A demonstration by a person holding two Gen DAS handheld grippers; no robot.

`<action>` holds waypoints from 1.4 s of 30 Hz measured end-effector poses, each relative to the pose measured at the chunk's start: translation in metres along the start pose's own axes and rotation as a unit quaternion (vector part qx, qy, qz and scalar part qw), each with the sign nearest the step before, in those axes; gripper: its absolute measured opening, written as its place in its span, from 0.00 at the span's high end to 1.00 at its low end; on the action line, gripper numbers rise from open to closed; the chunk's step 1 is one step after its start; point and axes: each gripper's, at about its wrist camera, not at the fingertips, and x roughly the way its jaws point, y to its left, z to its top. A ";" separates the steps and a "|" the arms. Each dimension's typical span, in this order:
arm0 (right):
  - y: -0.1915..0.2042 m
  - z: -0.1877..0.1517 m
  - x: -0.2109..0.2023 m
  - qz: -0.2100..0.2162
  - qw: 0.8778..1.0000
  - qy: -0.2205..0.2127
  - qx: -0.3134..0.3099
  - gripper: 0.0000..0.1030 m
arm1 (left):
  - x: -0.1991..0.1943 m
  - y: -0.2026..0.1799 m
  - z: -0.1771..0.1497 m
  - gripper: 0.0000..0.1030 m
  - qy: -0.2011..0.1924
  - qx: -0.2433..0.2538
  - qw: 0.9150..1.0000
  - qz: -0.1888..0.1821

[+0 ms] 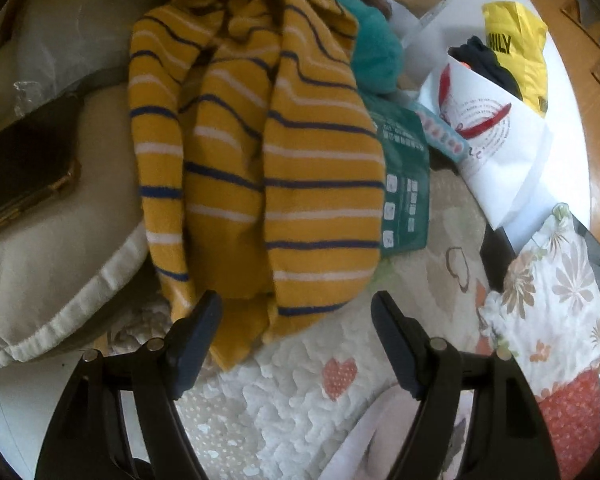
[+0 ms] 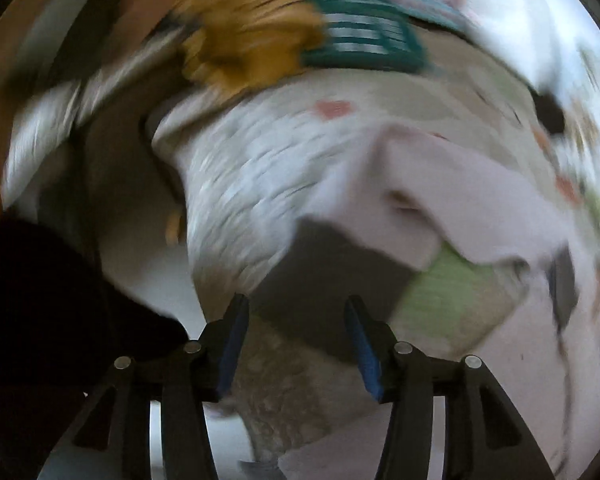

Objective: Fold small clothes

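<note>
A mustard-yellow garment with navy and white stripes (image 1: 260,140) lies crumpled on a quilted heart-print blanket (image 1: 276,396). My left gripper (image 1: 296,308) is open and empty, its fingertips just short of the garment's near hem. A pale pink garment (image 2: 460,200) lies on the blanket in the blurred right wrist view, with a light green cloth (image 2: 448,296) under its near edge. My right gripper (image 2: 296,312) is open and empty, just short of them. The yellow garment (image 2: 244,28) shows far off in that view.
A beige cushion (image 1: 48,264) lies at the left with a dark case (image 1: 20,164) on it. A teal cloth (image 1: 372,44), a green packet (image 1: 404,180), a white paper bag (image 1: 496,136), a yellow bag (image 1: 516,48) and a floral cloth (image 1: 552,296) crowd the right.
</note>
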 end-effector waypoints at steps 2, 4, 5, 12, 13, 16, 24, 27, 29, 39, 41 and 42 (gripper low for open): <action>0.011 -0.002 0.007 -0.045 0.998 -0.010 -0.041 0.47 | 0.000 -0.002 -0.002 0.26 0.002 0.005 1.000 -0.003; 0.008 0.002 0.016 -0.076 0.996 -0.011 -0.044 0.59 | 0.000 -0.005 -0.003 0.26 0.001 0.008 1.000 -0.006; 0.001 0.006 0.016 -0.075 0.997 -0.010 -0.025 0.77 | -0.001 -0.006 -0.004 0.26 0.000 0.008 1.000 -0.007; -0.100 0.031 -0.048 0.031 0.972 -0.082 0.218 0.93 | 0.004 -0.009 -0.008 0.26 0.007 0.003 1.000 -0.004; -0.117 0.032 -0.061 0.040 0.963 -0.097 0.249 0.93 | 0.005 -0.013 -0.010 0.26 0.010 0.008 1.000 -0.005; -0.186 0.015 -0.109 0.072 0.914 -0.157 0.367 0.93 | 0.010 -0.035 -0.023 0.26 0.024 0.038 0.999 -0.014; -0.314 -0.135 -0.186 -0.005 0.787 -0.184 0.589 0.93 | 0.026 -0.115 -0.082 0.26 0.081 0.149 0.984 -0.058; -0.334 -0.198 -0.187 -0.060 0.759 -0.140 0.633 0.93 | 0.030 -0.144 -0.106 0.26 0.094 0.188 0.975 -0.067; -0.343 -0.234 -0.187 -0.100 0.746 -0.112 0.649 0.93 | 0.032 -0.160 -0.120 0.26 0.100 0.210 0.970 -0.071; -0.367 -0.351 -0.190 -0.204 0.689 -0.040 0.694 0.93 | 0.066 -0.239 -0.205 0.26 0.166 0.311 0.932 -0.081; -0.369 -0.353 -0.189 -0.213 0.698 -0.029 0.683 0.92 | 0.075 -0.250 -0.225 0.26 0.178 0.336 0.922 -0.074; -0.369 -0.350 -0.191 -0.213 0.704 -0.027 0.677 0.92 | 0.079 -0.253 -0.232 0.26 0.183 0.345 0.918 -0.071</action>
